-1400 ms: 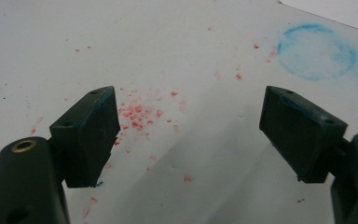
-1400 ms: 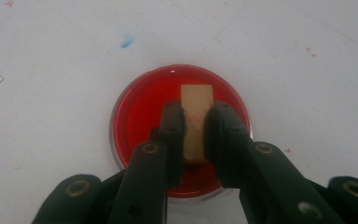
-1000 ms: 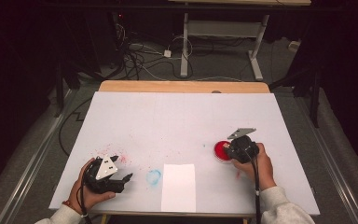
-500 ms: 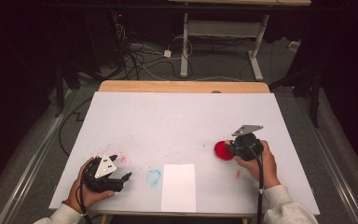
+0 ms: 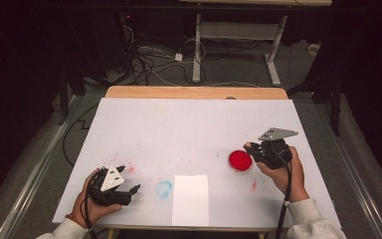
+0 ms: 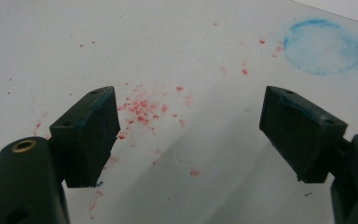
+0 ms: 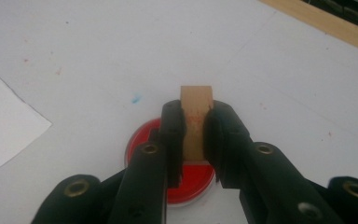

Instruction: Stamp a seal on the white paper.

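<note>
My right gripper is shut on a small wooden block with faint red marks on it. The block sticks out past the fingertips. Just below the jaws, on the white table cover, sits a round red ink pad; I cannot tell whether the block touches it. My left gripper rests low at the front left, open, with nothing between its fingers. Red specks dot the cover under it.
A white sheet of paper lies at the front centre. A blue ring stain marks the cover between the paper and the left gripper. The table's wooden far edge borders a dark floor with cables.
The right gripper with the block has shifted a little to the right and away from me, beside the red pad. The left gripper has stayed put.
</note>
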The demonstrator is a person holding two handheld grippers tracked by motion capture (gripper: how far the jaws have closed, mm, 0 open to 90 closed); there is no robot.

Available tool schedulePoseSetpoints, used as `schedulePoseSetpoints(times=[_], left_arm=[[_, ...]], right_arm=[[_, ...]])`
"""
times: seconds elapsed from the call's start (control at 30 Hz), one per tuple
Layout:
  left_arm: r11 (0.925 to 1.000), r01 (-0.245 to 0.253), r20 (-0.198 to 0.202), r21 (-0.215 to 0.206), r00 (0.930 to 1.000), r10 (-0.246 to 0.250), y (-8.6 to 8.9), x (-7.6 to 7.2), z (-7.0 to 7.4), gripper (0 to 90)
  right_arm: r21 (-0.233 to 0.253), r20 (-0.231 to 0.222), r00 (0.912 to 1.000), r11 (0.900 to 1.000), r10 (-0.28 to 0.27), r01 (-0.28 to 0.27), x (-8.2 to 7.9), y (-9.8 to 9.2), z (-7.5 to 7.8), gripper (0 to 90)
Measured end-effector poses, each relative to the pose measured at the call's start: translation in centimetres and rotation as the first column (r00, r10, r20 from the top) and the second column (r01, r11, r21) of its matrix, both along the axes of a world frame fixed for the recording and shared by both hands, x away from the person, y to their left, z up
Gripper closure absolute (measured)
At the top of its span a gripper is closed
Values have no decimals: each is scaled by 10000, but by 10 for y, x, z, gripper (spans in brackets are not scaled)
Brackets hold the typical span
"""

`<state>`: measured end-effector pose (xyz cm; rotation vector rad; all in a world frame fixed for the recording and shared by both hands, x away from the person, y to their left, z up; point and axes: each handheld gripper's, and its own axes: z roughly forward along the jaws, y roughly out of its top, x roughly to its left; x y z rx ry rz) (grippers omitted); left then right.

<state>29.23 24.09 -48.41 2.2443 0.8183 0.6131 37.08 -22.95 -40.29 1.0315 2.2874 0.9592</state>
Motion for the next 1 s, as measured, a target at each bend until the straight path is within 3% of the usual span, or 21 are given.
schedulePoseSetpoints(times=[0.33,0.6,1.0], left_arm=[[10000,-70,-14,-2,10000,70,2,-2,-1,190],[10000,-2,77,82,10000,2,-1,-3,0,190],[9998,23,36,175,10000,-23,-2,-4,0,190]], right_arm=[[478,783,9958,9976,469,-507,-15,5,27,763],[682,1264,9865,9913,1037,-1129,-33,13,42,763],[591,1352,9725,9783,1895,-1988,-49,36,47,763]])
